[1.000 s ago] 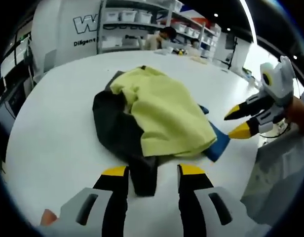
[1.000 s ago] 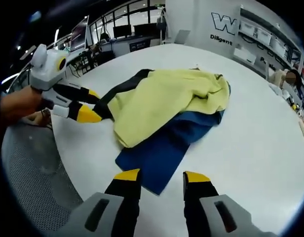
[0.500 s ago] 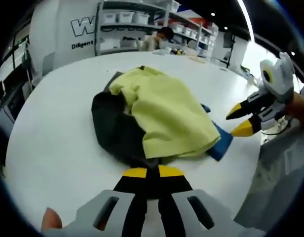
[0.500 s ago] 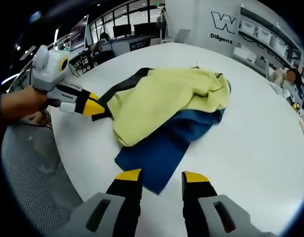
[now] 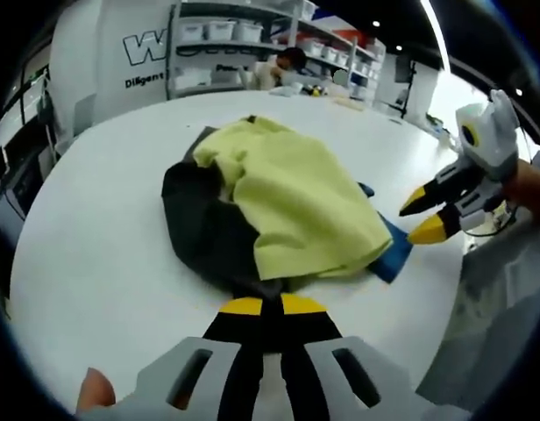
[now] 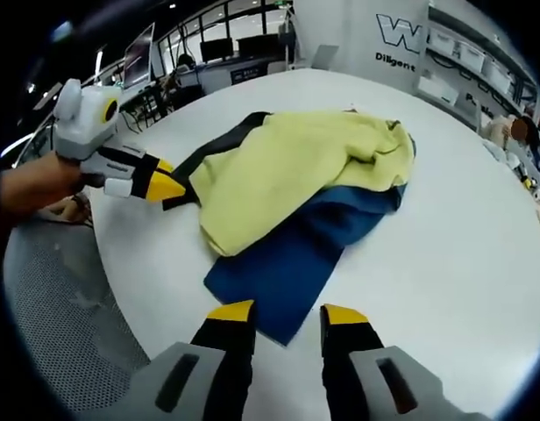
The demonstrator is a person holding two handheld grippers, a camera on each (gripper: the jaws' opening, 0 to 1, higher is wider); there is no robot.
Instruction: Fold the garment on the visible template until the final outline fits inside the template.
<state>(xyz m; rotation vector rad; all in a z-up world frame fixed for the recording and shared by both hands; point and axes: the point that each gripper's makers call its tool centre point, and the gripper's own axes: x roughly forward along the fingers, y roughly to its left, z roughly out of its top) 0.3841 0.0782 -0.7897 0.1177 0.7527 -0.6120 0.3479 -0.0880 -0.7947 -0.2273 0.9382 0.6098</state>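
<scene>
In the left gripper view, the left gripper [image 5: 263, 306] has its yellow-tipped jaws pressed together, pinching the near edge of the garment's black panel [image 5: 204, 230]. The right gripper view shows the same clamp from the side: the left gripper [image 6: 165, 184], held by a hand [image 6: 33, 186], bites the end of the black strip at the table edge.

The right gripper [image 6: 287, 314] has its jaws apart with a narrow gap between them, holding nothing; its tips hover just short of the corner of the blue panel [image 6: 292, 263]. In the left gripper view, the right gripper [image 5: 421, 215] comes in from the right with its jaws spread, tips just beside the blue corner [image 5: 391, 254] but apart from it.

The garment [image 5: 287, 202] lies crumpled near the middle of a round white table [image 5: 103, 237]. Its yellow-green section [image 6: 287, 171] is draped on top, with the black panel sticking out on one side and the blue panel on the other. I cannot make out any template outline on the tabletop.

Beyond the table stand shelving racks with white bins [image 5: 226, 31] and a white wall with dark lettering [image 6: 401, 35]. A person [image 5: 283, 66] sits at the far side, near the shelves. Grey mesh flooring [image 6: 64, 316] lies below the table edge in the right gripper view.
</scene>
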